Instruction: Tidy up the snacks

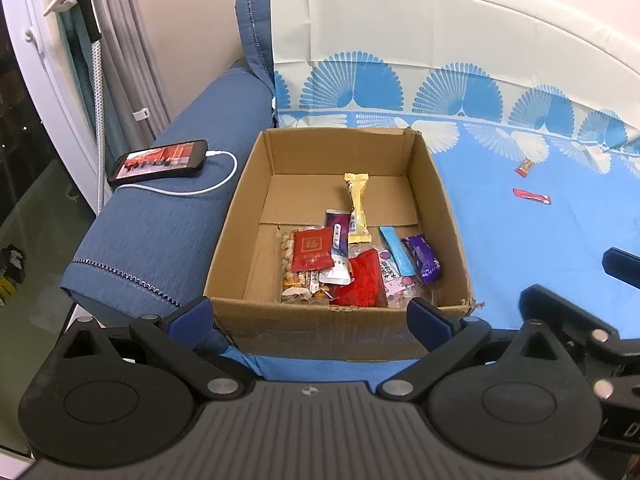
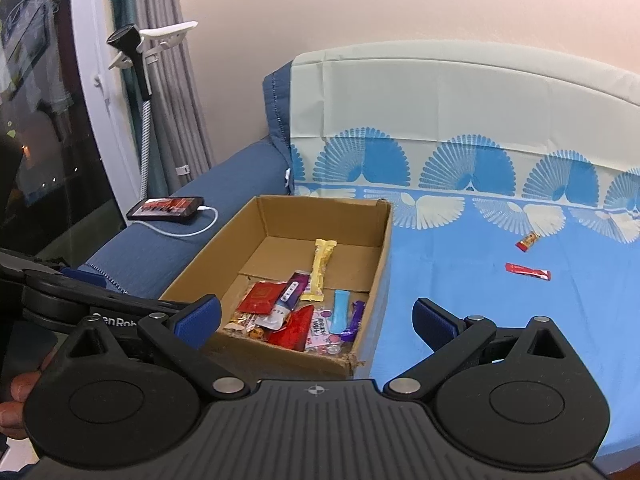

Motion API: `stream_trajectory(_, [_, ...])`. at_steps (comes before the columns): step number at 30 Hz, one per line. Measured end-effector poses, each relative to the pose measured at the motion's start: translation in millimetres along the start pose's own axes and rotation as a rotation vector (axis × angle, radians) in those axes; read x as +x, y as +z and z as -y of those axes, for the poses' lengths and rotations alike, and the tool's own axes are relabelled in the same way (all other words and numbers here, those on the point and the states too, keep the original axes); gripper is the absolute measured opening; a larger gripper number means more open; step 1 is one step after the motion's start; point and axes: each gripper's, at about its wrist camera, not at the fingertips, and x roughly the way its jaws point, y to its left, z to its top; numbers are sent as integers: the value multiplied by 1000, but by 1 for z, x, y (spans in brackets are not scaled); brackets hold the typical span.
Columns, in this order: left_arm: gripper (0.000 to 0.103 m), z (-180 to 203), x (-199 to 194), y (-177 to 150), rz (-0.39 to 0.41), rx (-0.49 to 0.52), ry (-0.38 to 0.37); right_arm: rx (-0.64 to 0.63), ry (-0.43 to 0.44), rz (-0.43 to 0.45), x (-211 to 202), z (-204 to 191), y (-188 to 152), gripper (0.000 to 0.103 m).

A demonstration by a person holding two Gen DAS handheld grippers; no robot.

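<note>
A: Box (image 1: 240, 264)?
B: Plain brown cardboard, matt, near edge torn and frayed. Wrappers (image 1: 352, 256) inside are glossy plastic film, some clear.
A: Surfaces around it?
B: Sheet (image 1: 520, 220) is smooth printed cloth, creased. Sofa (image 1: 160, 232) is coarse woven blue fabric, stitched hem.
A: Grippers?
B: Left gripper (image 1: 311, 318) matt black plastic, ribbed top, metal pins, blue pads. Right gripper (image 2: 316, 318) same.

1. Left gripper (image 1: 310, 316): chunky black plastic, blue finger pads (image 1: 428, 320), silver pivot screws.
2. Right gripper (image 2: 316, 318): same build, ribbed grey deck, small crosshair mark bottom centre.
</note>
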Motion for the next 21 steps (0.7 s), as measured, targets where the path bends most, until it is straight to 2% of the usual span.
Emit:
stream_trajectory(7, [103, 28, 6, 23, 9, 45, -11, 94, -71, 16, 1, 46, 1, 102])
stream_trajectory(14, [103, 72, 25, 55, -30, 84, -54, 157, -250, 2, 12, 128, -7, 103])
stream_trajectory(17, [103, 90, 37, 71, -51, 78, -58, 148, -319, -24, 33, 170, -11, 103])
stream_trajectory(21, [103, 113, 55, 91, -70, 89, -46, 122, -394, -70, 81, 233, -16, 103])
